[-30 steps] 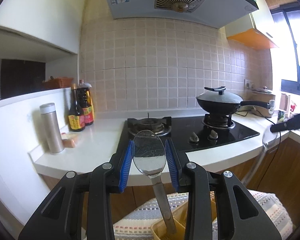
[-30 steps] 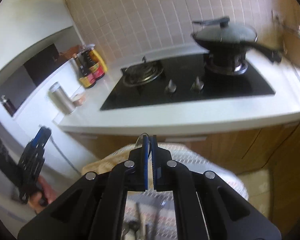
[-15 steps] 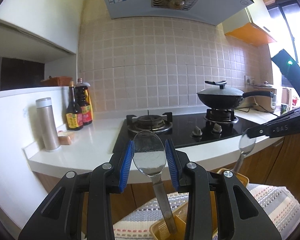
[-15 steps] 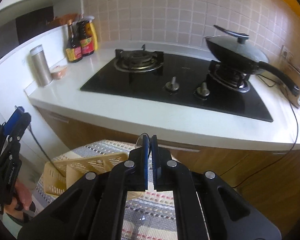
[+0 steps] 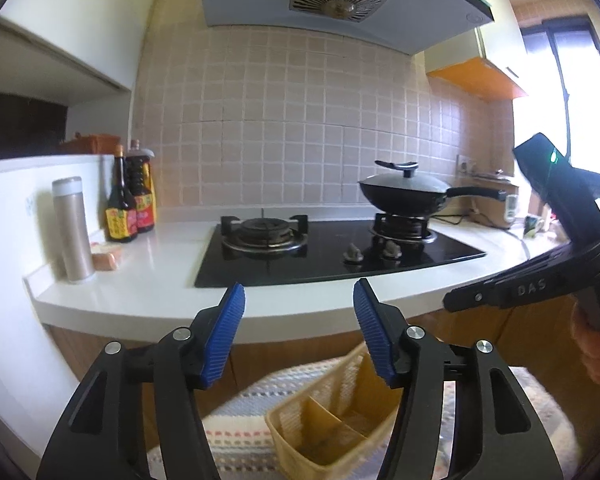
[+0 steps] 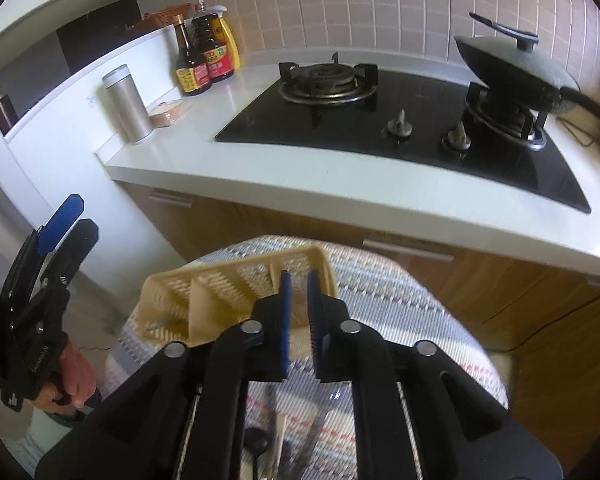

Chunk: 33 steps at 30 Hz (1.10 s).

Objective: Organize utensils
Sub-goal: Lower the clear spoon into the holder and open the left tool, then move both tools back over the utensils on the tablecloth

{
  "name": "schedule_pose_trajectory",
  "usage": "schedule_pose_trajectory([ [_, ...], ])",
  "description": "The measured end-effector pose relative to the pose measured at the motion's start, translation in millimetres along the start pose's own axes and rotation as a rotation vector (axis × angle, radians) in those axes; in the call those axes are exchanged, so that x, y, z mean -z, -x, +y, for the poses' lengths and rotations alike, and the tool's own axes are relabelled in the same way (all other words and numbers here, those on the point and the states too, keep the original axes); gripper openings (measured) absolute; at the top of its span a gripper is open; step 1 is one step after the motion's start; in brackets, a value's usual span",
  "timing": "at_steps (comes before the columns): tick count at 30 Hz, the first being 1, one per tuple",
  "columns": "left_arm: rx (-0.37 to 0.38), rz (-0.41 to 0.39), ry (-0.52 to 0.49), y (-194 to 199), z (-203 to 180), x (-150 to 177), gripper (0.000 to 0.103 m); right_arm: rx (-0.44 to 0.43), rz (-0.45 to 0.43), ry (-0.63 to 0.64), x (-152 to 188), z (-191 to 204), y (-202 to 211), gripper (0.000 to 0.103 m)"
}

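Observation:
A yellow perforated utensil basket with compartments stands on a striped cloth; it also shows in the right wrist view. My left gripper is open and empty above the basket. My right gripper has its jaws slightly apart with nothing between them, just above the basket's right end. Several utensils lie on the cloth below my right gripper, blurred. The right gripper's body shows at the right of the left wrist view; the left gripper shows at the left of the right wrist view.
The striped cloth covers a small round table in front of a white counter. On the counter are a black gas hob, a lidded wok, sauce bottles and a steel flask.
My left gripper opened and the spoon it held is gone from between its fingers. My right gripper opened slightly and dropped closer to the basket; its spoon no longer shows.

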<state>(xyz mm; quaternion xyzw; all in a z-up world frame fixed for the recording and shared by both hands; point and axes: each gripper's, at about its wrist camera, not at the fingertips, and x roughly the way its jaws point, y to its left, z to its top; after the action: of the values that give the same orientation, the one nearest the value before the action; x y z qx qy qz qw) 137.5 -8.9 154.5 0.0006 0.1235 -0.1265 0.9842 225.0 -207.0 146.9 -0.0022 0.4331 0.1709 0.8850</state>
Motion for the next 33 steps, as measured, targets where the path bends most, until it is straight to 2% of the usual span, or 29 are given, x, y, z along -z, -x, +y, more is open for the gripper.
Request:
schedule_pose_trajectory([
  [3, 0.034, 0.020, 0.028, 16.7, 1.0, -5.0, 0.062, -0.015, 0.007, -0.011, 8.3, -0.2, 9.7, 0.021],
  [5, 0.065, 0.040, 0.049, 28.4, 1.4, -7.1, 0.065, -0.036, 0.012, -0.015, 15.2, 0.2, 17.2, 0.044],
  [6, 0.076, 0.050, 0.058, 33.2, 1.8, -7.4, 0.066, -0.041, 0.008, -0.016, 19.8, 0.8, 22.3, 0.050],
  [7, 0.087, 0.065, 0.067, 38.8, 1.8, -7.0, 0.066, -0.039, -0.001, -0.012, 25.0, 2.2, 27.5, 0.051],
  [11, 0.098, 0.165, 0.098, 49.3, 2.8, 4.2, 0.068, -0.024, 0.026, -0.002, 46.2, 6.6, 35.3, 0.051],
  [14, 0.103, 0.277, 0.140, 49.1, 7.6, 24.3, 0.068, -0.017, 0.061, 0.004, 63.7, 8.6, 34.1, 0.051],
  [20, 0.125, 0.527, 0.242, 29.8, 17.7, 86.0, 0.063, 0.010, 0.148, -0.021, 98.3, 2.0, 16.4, 0.051],
  [25, 0.094, 0.694, 0.255, 2.1, 17.8, 132.5, 0.059, 0.028, 0.224, -0.067, 124.7, -9.8, -13.5, 0.051],
  [27, 0.081, 0.750, 0.242, -8.3, 16.1, 148.1, 0.051, 0.038, 0.264, -0.075, 134.4, -12.4, -28.2, 0.048],
  [29, 0.088, 0.813, 0.249, -20.6, 17.2, 163.1, 0.045, 0.036, 0.298, -0.080, 140.2, -14.0, -40.3, 0.039],
  [33, 0.073, 0.894, 0.284, -41.7, 21.6, 180.7, 0.038, 0.030, 0.348, -0.121, 148.3, -24.9, -64.3, 0.036],
])
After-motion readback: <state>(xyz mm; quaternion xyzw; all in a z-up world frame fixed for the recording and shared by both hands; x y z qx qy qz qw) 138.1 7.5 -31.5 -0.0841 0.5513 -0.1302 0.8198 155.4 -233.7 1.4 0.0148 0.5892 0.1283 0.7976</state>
